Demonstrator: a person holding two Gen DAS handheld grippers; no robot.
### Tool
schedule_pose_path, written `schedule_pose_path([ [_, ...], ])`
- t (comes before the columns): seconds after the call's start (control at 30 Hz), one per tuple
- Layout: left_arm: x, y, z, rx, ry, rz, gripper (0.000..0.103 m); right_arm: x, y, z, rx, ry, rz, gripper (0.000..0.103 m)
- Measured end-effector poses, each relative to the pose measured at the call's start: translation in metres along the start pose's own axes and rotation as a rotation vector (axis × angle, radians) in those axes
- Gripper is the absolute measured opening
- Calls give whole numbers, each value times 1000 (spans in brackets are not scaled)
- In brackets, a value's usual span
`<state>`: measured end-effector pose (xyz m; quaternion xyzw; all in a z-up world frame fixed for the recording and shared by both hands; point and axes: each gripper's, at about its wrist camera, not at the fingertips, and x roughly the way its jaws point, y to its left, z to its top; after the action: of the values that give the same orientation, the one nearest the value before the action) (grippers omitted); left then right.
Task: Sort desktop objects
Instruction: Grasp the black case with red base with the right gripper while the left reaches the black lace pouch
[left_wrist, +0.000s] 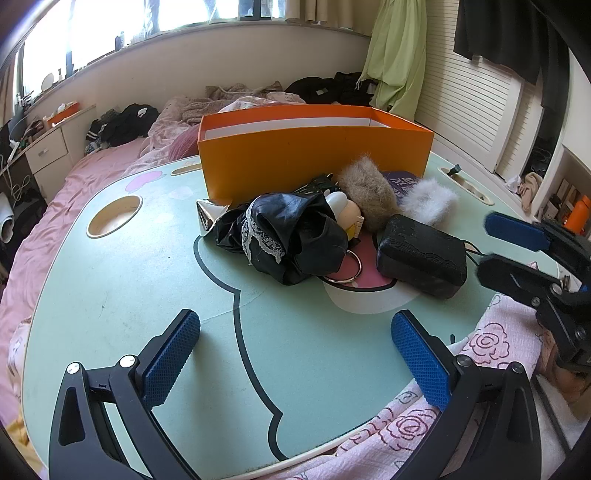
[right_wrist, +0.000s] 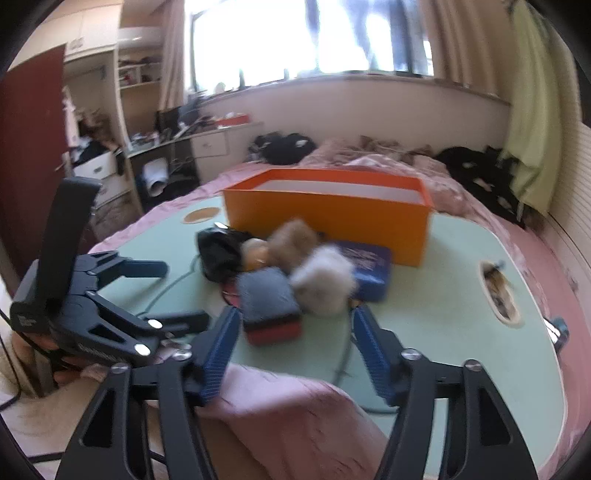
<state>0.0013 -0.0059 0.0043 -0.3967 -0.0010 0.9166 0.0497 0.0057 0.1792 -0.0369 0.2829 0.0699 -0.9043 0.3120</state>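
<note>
An open orange box (left_wrist: 314, 151) stands at the back of a mint-green lap table (left_wrist: 147, 295). In front of it lies a pile: black lace-trimmed cloth (left_wrist: 284, 236), a silver cone (left_wrist: 205, 218), a small figure (left_wrist: 347, 214), a brown fur puff (left_wrist: 365, 188), a white fur puff (left_wrist: 430, 201), a purple tin (left_wrist: 400, 182), a black box (left_wrist: 421, 254) and a metal ring (left_wrist: 345, 273). My left gripper (left_wrist: 295, 332) is open and empty, near the table's front edge. My right gripper (right_wrist: 291, 332) is open and empty, just short of the black box (right_wrist: 267, 295).
The table sits on a bed with pink sheets (left_wrist: 44, 229) and a rose-patterned blanket (left_wrist: 491, 354) at its near edge. The table has a round cup hole (left_wrist: 114, 216) at left and a slot (left_wrist: 467, 181) at right. Clothes lie behind the box.
</note>
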Motion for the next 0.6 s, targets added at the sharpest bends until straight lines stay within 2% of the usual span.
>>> schedule_pose_path([
  [0.1, 0, 0, 0, 0, 0, 0, 103, 11, 8, 11, -38, 9, 9, 56],
  [0.23, 0, 0, 0, 0, 0, 0, 103, 44, 11, 19, -34, 123, 28, 40],
  [0.33, 0, 0, 0, 0, 0, 0, 103, 57, 8, 17, -11, 172, 74, 39],
  [0.47, 0, 0, 0, 0, 0, 0, 103, 55, 6, 13, -6, 150, 84, 39],
  [0.6, 0, 0, -1, 0, -1, -1, 103, 44, 1, 5, 21, 106, 135, 39],
])
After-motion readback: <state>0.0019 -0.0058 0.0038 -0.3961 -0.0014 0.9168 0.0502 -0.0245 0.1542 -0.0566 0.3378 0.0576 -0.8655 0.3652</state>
